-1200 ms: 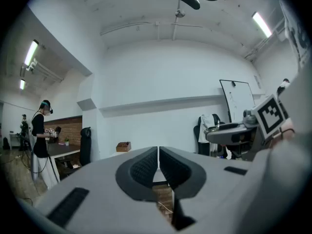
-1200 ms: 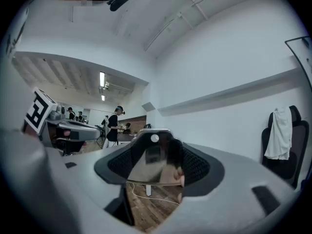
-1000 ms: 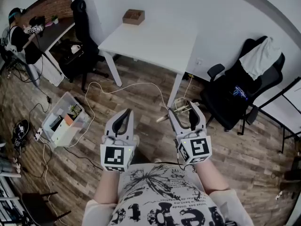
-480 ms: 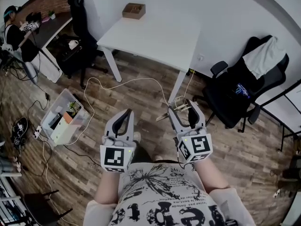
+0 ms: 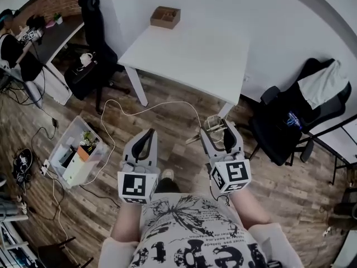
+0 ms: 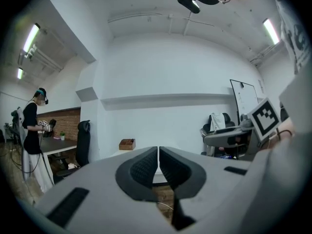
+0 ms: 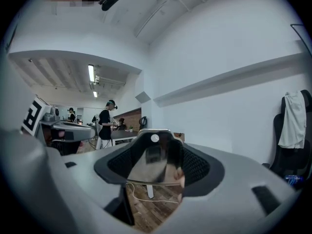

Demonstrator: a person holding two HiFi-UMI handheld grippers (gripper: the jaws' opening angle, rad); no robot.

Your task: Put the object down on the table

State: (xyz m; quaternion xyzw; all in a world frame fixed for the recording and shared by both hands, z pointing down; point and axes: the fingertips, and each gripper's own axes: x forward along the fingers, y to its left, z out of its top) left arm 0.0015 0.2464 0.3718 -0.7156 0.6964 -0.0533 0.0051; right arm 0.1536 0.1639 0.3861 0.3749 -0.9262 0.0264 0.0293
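Observation:
My right gripper is shut on a clear, shiny glass-like object with pale sticks poking out to its left. In the right gripper view this object fills the gap between the dark ribbed pads. My left gripper is held level beside it, jaws shut with nothing between them, which the left gripper view also shows. Both hang over the wood floor, short of the white table. The table top is bare except for a small wooden box at its far left corner.
A black office chair with a white cloth stands to the right, another black chair to the left of the table. A white cable loops over the floor. A clear crate sits at the left. A person stands at a far desk.
The table has drawn a little closer and lower in the head view as the person moved toward it. Both grippers keep their pose; the right one still holds the object.

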